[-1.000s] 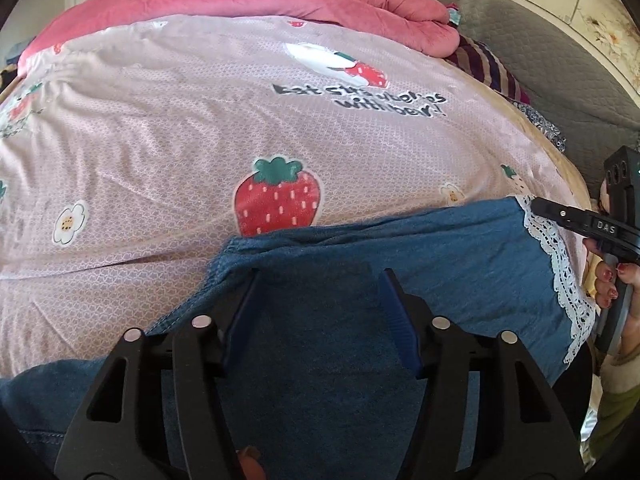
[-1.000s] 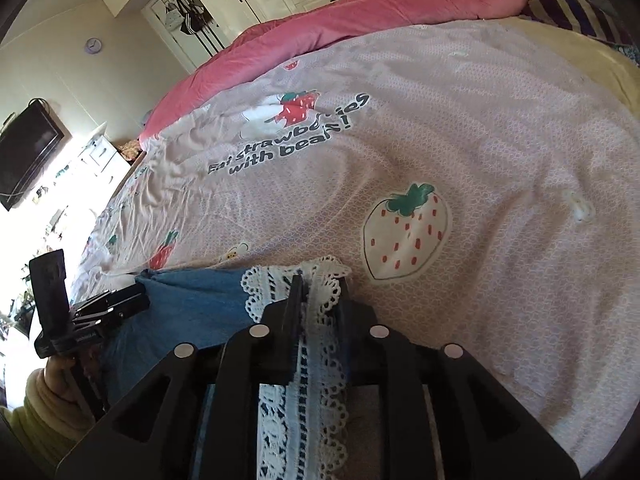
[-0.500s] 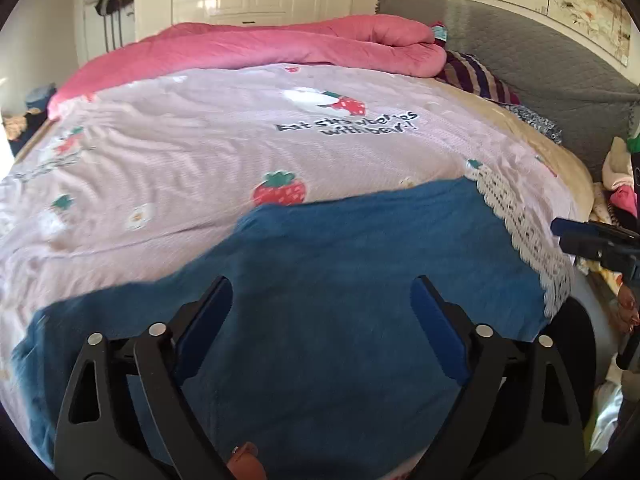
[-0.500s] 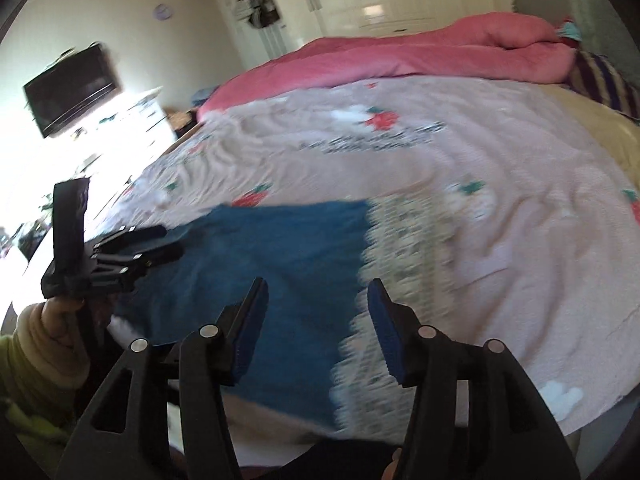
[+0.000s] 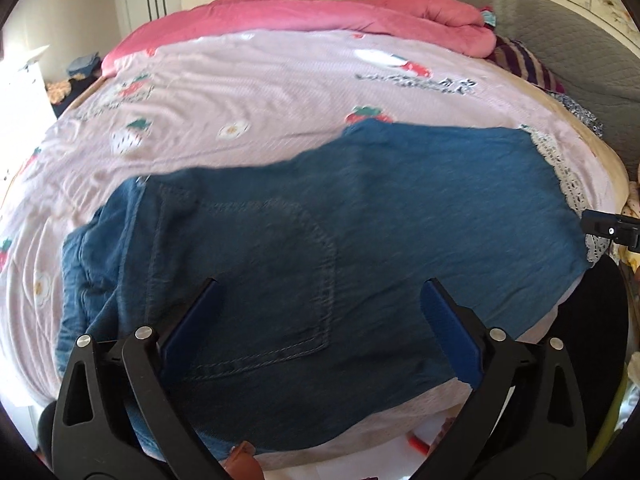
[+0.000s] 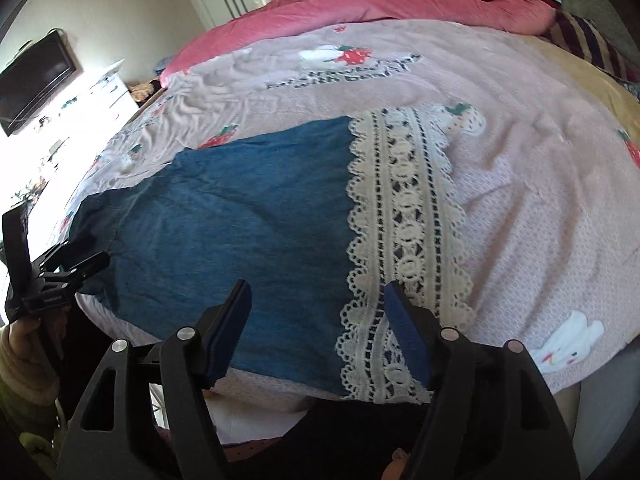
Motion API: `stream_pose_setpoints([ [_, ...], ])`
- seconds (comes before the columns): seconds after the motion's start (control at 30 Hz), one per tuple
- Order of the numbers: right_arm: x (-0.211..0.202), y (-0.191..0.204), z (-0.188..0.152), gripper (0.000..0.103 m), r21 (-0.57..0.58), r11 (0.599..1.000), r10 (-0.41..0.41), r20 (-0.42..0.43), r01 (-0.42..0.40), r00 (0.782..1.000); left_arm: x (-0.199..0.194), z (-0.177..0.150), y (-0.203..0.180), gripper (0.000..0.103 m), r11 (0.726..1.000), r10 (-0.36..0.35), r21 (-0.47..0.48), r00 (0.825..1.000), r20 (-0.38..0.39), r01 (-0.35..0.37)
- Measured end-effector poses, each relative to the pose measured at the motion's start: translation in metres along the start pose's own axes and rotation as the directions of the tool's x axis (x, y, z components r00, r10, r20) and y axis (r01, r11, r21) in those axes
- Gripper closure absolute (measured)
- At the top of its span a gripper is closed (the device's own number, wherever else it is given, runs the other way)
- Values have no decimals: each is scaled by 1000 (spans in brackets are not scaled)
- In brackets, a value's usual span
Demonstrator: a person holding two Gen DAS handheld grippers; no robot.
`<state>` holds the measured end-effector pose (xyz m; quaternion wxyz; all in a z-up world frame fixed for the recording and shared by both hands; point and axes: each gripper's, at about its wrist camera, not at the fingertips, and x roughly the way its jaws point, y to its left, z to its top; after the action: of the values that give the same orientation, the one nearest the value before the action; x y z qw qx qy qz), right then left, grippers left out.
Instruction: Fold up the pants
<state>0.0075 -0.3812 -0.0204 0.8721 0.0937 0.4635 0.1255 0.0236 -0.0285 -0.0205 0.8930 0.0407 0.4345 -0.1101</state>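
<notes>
Left wrist view: denim pants (image 5: 320, 240) spread flat across lower centre, lace hem (image 5: 560, 168) at right; left gripper (image 5: 320, 312) just spread wide, nothing between pads. Right gripper (image 6: 316, 320) likewise just opened, hovering empty over lace. Best next: regrip hem and waistband evenly, keep edges aligned. Pink strawberry bedspread (image 5: 260, 92) beneath; wardrobes upper centre.

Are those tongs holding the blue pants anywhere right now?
No. Both the left tongs and right tongs have just opened, empty, above the pants.
</notes>
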Motion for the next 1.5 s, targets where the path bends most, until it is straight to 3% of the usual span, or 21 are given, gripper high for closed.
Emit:
stream_pose_setpoints([
  [0.1, 3, -5, -3, 35, 17, 1000, 1, -3, -1, 1000, 6, -3, 9, 10, 1000, -8, -23, 1000, -25, 7],
  [0.4, 2, -1, -2, 34, 26, 1000, -13, -3, 13, 1000, 6, -7, 18, 10, 996, -62, -66, 998, -3, 62],
  [0.53, -19, 3, -2, 25, 33, 999, 1, 54, -3, 999, -12, -5, 16, 10, 994, -78, -80, 997, 27, 80],
  [0.7, -43, 5, 0, 23, 31, 1000, -6, 108, 2, 994, -38, 2, 7, 10, 993, -94, -62, 992, 81, 99],
  [1.03, -76, -5, -7, 15, 35, 998, -50, 186, 44, 981, -71, 21, -39, 10, 986, -168, 26, 976, 136, 166],
  [1.27, -76, -13, -14, 14, 49, 999, -18, 187, 9, 982, -69, 50, -91, 10, 970, -216, 148, 963, 160, 193],
  [1.5, -65, -19, -16, 14, 54, 998, 11, 164, -20, 986, -36, 83, -146, 10, 936, -291, 232, 952, 95, 263],
])
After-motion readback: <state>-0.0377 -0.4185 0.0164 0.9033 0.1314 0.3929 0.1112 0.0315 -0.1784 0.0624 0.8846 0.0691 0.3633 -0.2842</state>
